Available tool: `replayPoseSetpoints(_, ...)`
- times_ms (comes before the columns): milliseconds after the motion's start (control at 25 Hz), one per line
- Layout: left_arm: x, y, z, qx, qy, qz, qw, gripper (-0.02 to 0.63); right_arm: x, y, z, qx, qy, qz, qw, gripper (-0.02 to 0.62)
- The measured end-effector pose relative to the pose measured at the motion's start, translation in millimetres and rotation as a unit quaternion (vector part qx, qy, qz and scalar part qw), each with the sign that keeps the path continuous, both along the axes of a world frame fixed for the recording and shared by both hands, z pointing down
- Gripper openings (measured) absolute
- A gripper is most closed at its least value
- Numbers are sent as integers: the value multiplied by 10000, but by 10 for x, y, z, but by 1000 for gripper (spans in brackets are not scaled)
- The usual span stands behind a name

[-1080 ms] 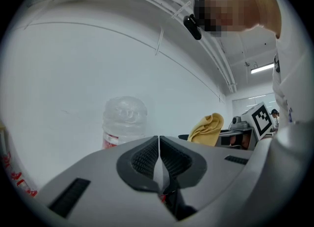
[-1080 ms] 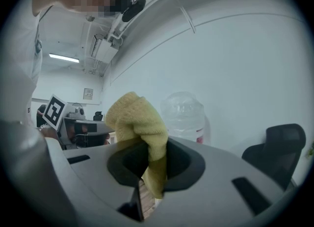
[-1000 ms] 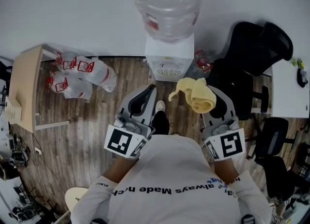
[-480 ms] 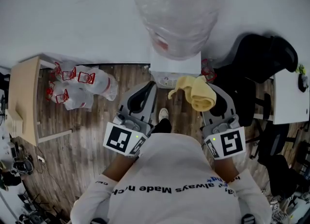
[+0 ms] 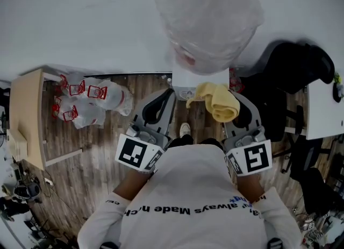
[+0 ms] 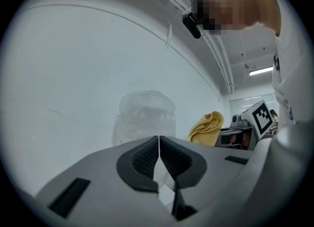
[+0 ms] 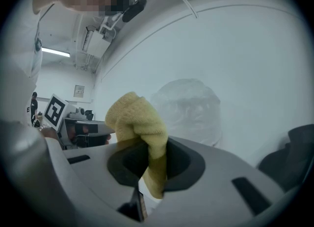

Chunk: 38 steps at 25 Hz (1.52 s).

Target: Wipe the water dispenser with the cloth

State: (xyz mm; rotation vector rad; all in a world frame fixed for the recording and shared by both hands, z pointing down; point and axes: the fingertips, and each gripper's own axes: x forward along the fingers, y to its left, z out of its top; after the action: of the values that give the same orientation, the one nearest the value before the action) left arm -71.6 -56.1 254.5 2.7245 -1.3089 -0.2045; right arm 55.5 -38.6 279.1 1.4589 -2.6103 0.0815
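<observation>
Head view puts the water dispenser (image 5: 200,77) dead ahead at twelve o'clock, its white housing tucked under the big clear bottle (image 5: 209,16), and the person stands square to it on the wooden floor (image 5: 107,151). The right gripper (image 5: 232,112) is up at one o'clock with the yellow cloth (image 5: 217,101) bunched at its tip, and from this angle the cloth overlaps the front edge of the housing. The right gripper view shows the jaws pinching a fold of the cloth, the rest bulging out above them toward eleven o'clock, while the bottle looks to be a little way beyond, so contact can't be called. On the other side, the left gripper (image 5: 165,96) hangs at eleven o'clock, and the left gripper view shows its ribbed pads pressed together on nothing. This reads as the approach: the cloth is in hand and at the machine, and the wiping isn't under way yet. Next, the right gripper needs to carry the loose bulge onto the white housing, press it flat and sweep across, holding the pinch firm so the fold doesn't slip and steering clear of the bottle overhead.
</observation>
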Motion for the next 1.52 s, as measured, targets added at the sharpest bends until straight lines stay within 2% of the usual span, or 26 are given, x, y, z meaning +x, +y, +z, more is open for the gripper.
replayPoseSetpoints(400,-68,-137,111,-109,35,138,9998,26,-89,-126,111,-66,157,85,9998,63)
replayPoseSetpoints(600,-106,-163,134,-127,13,129,9998,26,-148,-199,61,46,90,135,9999,63)
replayPoseSetpoints(840,-116,-199,198,-164,-14,124,9998,26,-186,-220,194,-16,365,48,9993,63)
replayPoseSetpoints(1000,-116,-217,242,-186,-49,128,9997,26,-289,-358,216,263,429,139,9986,63)
replayPoseSetpoints(1240,-181,-266,294,-199,-74,89,9997,26,-493,-493,590,140,1055,3,9943,63)
replayPoseSetpoints(1520,-214,-342,345,-245,-73,84,9996,26,-702,-736,1079,64,1559,-29,9877,63)
